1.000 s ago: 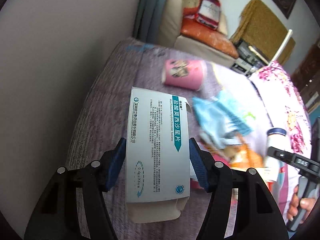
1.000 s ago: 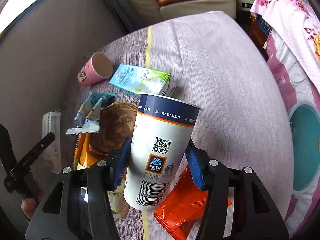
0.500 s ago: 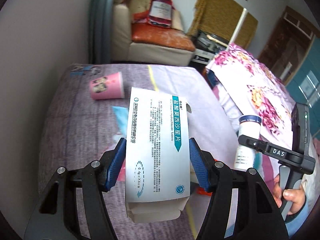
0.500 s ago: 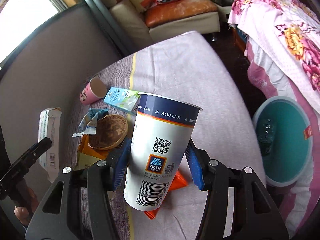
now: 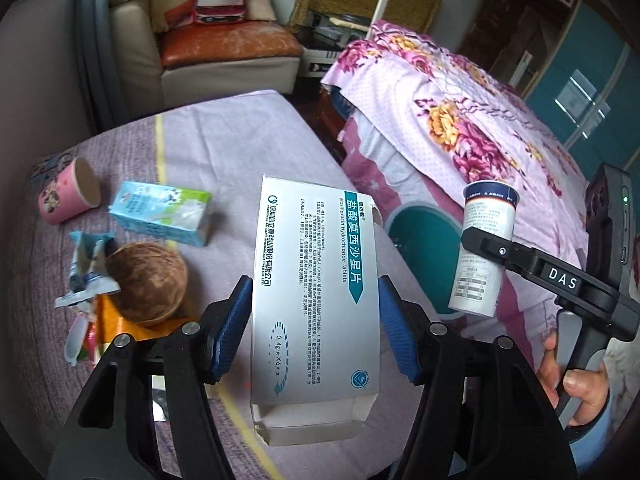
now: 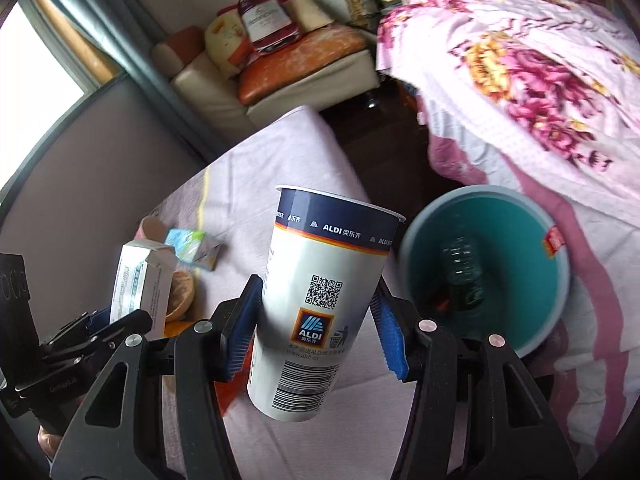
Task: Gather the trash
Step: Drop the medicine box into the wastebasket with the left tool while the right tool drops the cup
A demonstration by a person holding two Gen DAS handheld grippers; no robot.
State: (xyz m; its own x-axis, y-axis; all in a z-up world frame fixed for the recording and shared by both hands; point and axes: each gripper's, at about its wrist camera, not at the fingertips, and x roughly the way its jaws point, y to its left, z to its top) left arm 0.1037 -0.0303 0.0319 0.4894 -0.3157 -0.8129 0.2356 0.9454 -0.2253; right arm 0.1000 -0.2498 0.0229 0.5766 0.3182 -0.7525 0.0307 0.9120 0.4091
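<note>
At the left of the left wrist view lay one pink cup (image 5: 66, 191), one milk carton (image 5: 162, 213) and one coconut shell (image 5: 146, 282) on the purple table (image 5: 240, 140). In the centre the left gripper (image 5: 314, 326) clamped one medicine box (image 5: 316, 300). In the right wrist view the right gripper (image 6: 316, 330) gripped one ALDI cup (image 6: 320, 304) beside the table's right edge, with one teal bin (image 6: 504, 264) at right holding a dark bottle (image 6: 464, 276).

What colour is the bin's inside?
Teal inside the bin, with a pale grey-blue rim; the right wrist view shows it best.

white medicine box (image 5: 316, 304) with teal band – teal bin (image 6: 486, 268) (pink floral bedspread (image 5: 472, 120)).
</note>
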